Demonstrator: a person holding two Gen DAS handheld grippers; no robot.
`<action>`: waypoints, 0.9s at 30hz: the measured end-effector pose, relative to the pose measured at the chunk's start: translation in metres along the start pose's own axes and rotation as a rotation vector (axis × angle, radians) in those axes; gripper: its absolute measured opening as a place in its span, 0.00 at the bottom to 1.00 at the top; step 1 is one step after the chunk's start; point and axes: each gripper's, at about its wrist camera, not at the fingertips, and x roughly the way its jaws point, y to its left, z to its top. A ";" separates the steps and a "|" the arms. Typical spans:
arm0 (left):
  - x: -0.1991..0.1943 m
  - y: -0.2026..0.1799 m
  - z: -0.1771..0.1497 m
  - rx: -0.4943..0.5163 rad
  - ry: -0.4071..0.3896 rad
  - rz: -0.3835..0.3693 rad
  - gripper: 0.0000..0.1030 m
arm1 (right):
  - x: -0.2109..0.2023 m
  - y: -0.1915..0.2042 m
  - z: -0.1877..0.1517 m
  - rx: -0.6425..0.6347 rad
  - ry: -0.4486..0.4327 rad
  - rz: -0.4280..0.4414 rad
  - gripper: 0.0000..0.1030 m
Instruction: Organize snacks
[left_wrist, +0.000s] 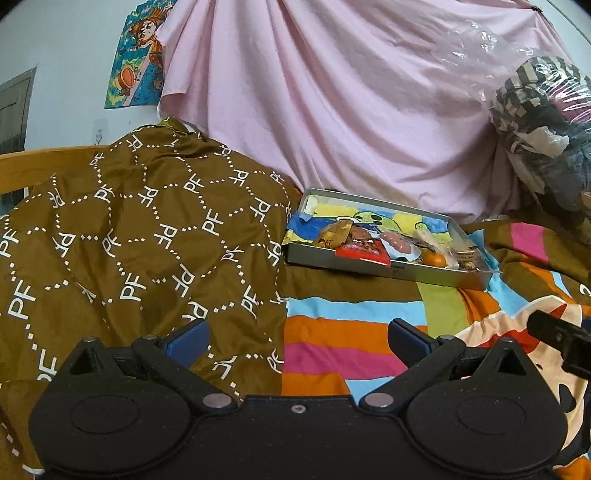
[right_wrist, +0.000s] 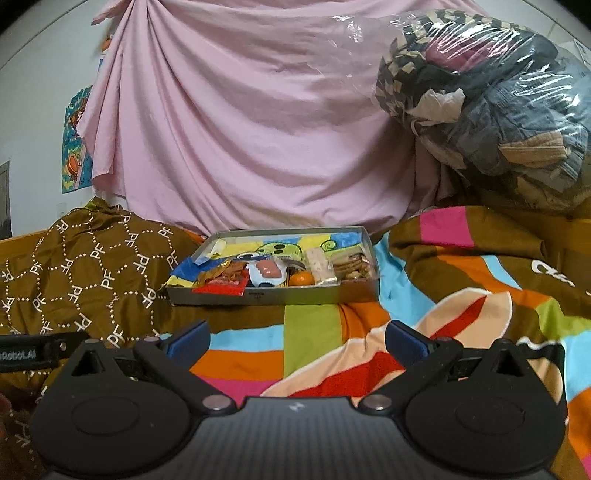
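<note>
Both tongs, left (left_wrist: 297, 341) and right (right_wrist: 297, 339), gaped empty; the tray (right_wrist: 273, 295) on soft bed (right_wrist: 314, 325) might tip if nudged.

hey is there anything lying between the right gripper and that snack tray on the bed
Nothing visible stands in the way. The right gripper is open and empty, and between it and the snack tray there is only the striped bedsheet, a bit rumpled. The brown PF blanket is heaped off to the left of the tray.
</note>
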 end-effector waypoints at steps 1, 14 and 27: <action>0.000 0.000 -0.001 0.002 0.006 -0.003 0.99 | -0.002 0.000 -0.002 -0.002 0.001 -0.005 1.00; -0.003 -0.002 -0.015 0.015 0.005 -0.022 0.99 | -0.007 0.003 -0.012 0.007 0.007 0.013 1.00; -0.004 0.001 -0.014 -0.003 -0.008 -0.016 0.99 | -0.002 0.006 -0.015 0.009 0.029 0.015 1.00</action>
